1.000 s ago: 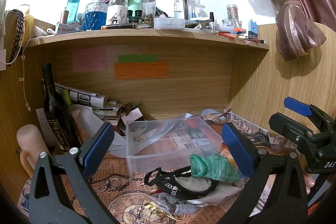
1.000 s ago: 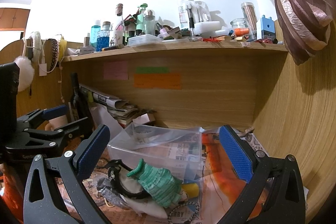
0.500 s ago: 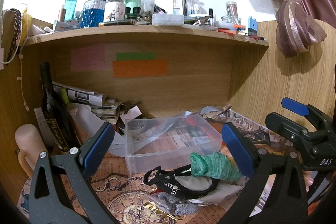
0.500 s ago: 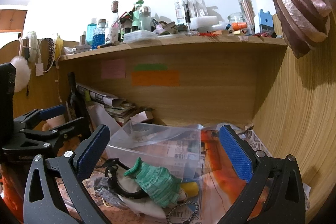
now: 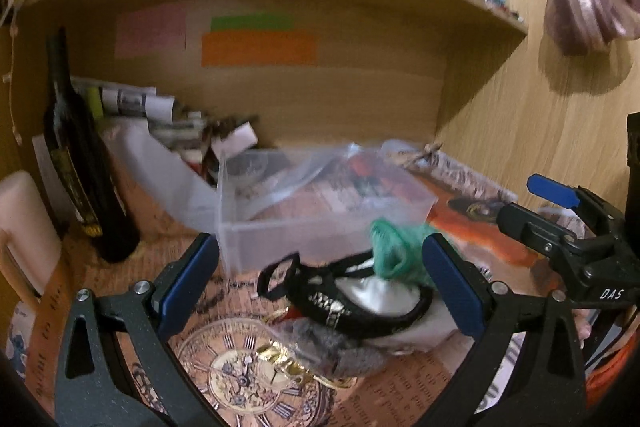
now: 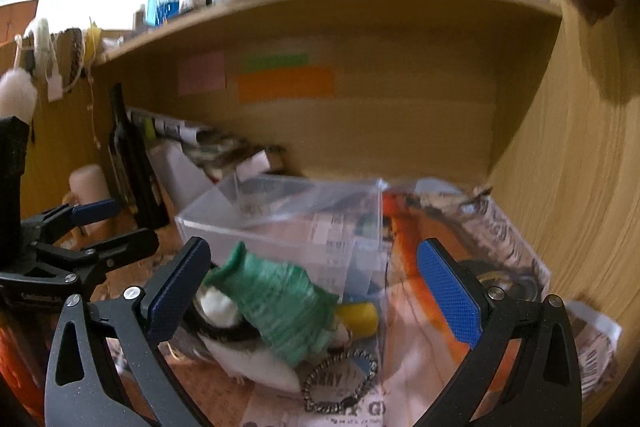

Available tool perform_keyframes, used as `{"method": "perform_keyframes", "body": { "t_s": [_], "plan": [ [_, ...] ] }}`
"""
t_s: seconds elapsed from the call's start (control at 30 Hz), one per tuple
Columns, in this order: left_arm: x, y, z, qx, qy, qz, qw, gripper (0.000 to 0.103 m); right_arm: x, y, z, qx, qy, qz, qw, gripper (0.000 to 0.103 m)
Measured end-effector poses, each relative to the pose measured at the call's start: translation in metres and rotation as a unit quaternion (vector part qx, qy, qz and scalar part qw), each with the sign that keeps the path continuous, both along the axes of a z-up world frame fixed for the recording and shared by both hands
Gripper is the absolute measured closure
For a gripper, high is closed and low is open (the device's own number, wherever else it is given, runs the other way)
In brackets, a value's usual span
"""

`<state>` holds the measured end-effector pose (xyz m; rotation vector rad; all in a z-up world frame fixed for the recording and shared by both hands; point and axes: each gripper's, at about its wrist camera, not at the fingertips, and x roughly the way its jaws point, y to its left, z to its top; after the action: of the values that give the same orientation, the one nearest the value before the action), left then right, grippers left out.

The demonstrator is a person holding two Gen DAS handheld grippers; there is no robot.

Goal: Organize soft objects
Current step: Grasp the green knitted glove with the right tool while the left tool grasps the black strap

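1. The left gripper has its fingers spread wide and holds nothing; the right gripper is just as wide open and empty.
2. A pile of soft things lies on the surface between and just beyond both pairs of fingers, in front of a clear plastic box.
3. In the left view, a green knitted piece sits just inside the right finger, touching the box's front wall. A black strap with white lettering, too blurred to read, loops over white cloth midway between the fingers.
4. A grey fuzzy piece lies nearer than the strap, beside a gold trinket on a printed clock face with Roman numerals.
5. In the right view, the green knitted piece lies close to the left finger, over the white cloth; a beaded bracelet lies just in front, a yellow object behind.
6. The right gripper's body, seen from the left camera, reads "DAS".
7. A dark bottle stands well left of the fingers; its label is unreadable.
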<state>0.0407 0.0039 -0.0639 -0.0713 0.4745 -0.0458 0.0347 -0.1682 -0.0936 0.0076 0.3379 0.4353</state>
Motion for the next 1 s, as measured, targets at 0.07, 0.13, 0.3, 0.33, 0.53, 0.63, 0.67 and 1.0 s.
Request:
{"method": "perform_keyframes", "body": {
  "t_s": [0.07,0.13,0.3,0.33,0.53,0.63,0.67,1.0],
  "plan": [
    [0.003,0.004,-0.009,-0.003,0.011,0.004,0.9999,0.002,0.005,0.002,-0.007,-0.003,0.017,0.007,1.000,0.006],
    [0.007,0.008,-0.017,-0.008,0.027,0.008,0.9996,0.010,0.009,0.004,-0.015,-0.002,0.034,0.018,0.999,0.009],
    [0.022,0.022,-0.038,-0.042,0.071,0.009,0.9965,0.018,0.018,0.012,-0.029,-0.006,0.064,0.043,0.997,0.013],
    [0.023,0.024,-0.042,-0.049,0.078,0.007,0.9957,0.018,0.020,0.015,-0.032,-0.008,0.069,0.048,0.996,0.013],
    [0.033,0.026,-0.059,-0.064,0.106,-0.009,0.9923,0.029,0.030,0.032,-0.043,-0.024,0.087,0.066,0.994,0.019],
    [0.036,0.023,-0.062,-0.068,0.112,-0.022,0.9911,0.037,0.035,0.036,-0.047,-0.030,0.096,0.067,0.993,0.025],
    [0.038,0.022,-0.064,-0.070,0.114,-0.026,0.9907,0.040,0.037,0.037,-0.049,-0.031,0.099,0.068,0.992,0.031],
    [0.044,0.019,-0.064,-0.084,0.114,-0.044,0.9889,0.066,0.039,0.034,-0.049,-0.018,0.107,0.077,0.991,0.063]
  ]
}}
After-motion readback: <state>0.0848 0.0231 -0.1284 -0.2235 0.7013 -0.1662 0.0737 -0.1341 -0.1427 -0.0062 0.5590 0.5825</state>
